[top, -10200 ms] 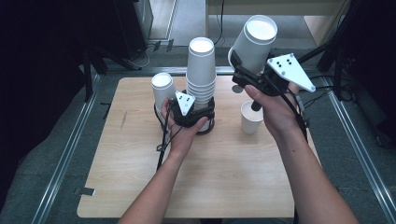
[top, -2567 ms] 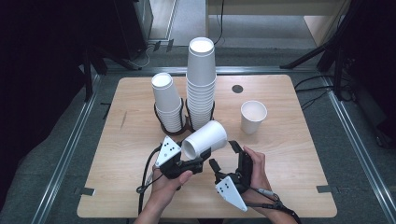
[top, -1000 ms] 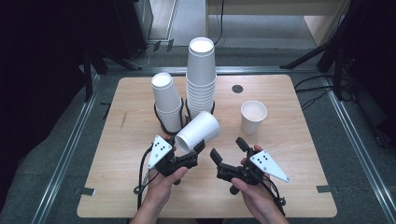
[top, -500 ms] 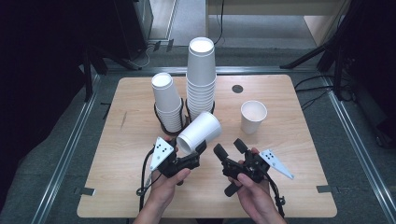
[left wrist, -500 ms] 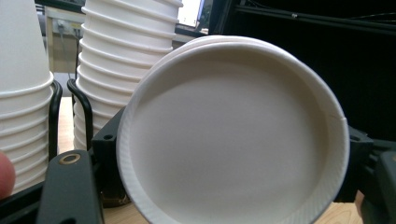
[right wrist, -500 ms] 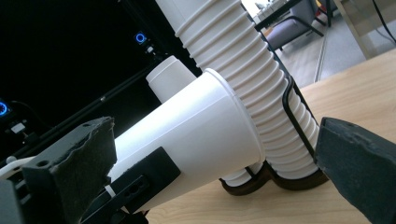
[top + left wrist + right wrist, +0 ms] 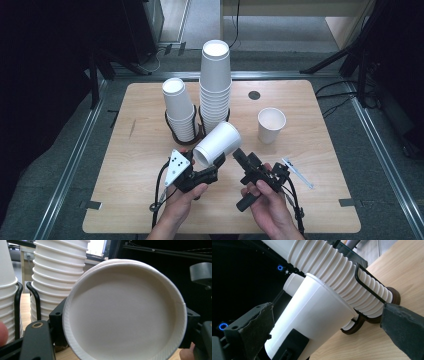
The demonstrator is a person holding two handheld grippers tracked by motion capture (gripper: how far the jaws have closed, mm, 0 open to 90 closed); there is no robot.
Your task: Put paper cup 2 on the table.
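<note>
Right gripper (image 7: 239, 156): sitting nearest, low over the table's near edge; jaws standing wide apart with nothing between them, pointing up toward the cup.
Left gripper (image 7: 212, 167): jaws clamping the held cup (image 7: 218, 144) at its rim, one jaw outside the wall, the other hidden behind it.
Held cup: hanging tilted above the table (image 7: 320, 200), mouth facing back toward the person, base aiming at the stacks; in the left gripper view its mouth (image 7: 125, 312) is facing the lens; a second rim edge seems to be showing, so two cups may be nested, cannot tell for sure.
Risk, grip: the rim pinch is looking thin; paper wall could be buckling or slipping out if the right jaws are pushing sideways.
Risk, closing: right jaws coming in too hard could be crushing the cup wall (image 7: 317, 315).
Short stack (image 7: 179, 112): standing in its black wire holder, just behind the held cup.
Tall stack (image 7: 215, 85): beside it; a swing of the cup base could be knocking either stack.
Lone cup (image 7: 271, 125): standing upright, well to the right, out of the way.
</note>
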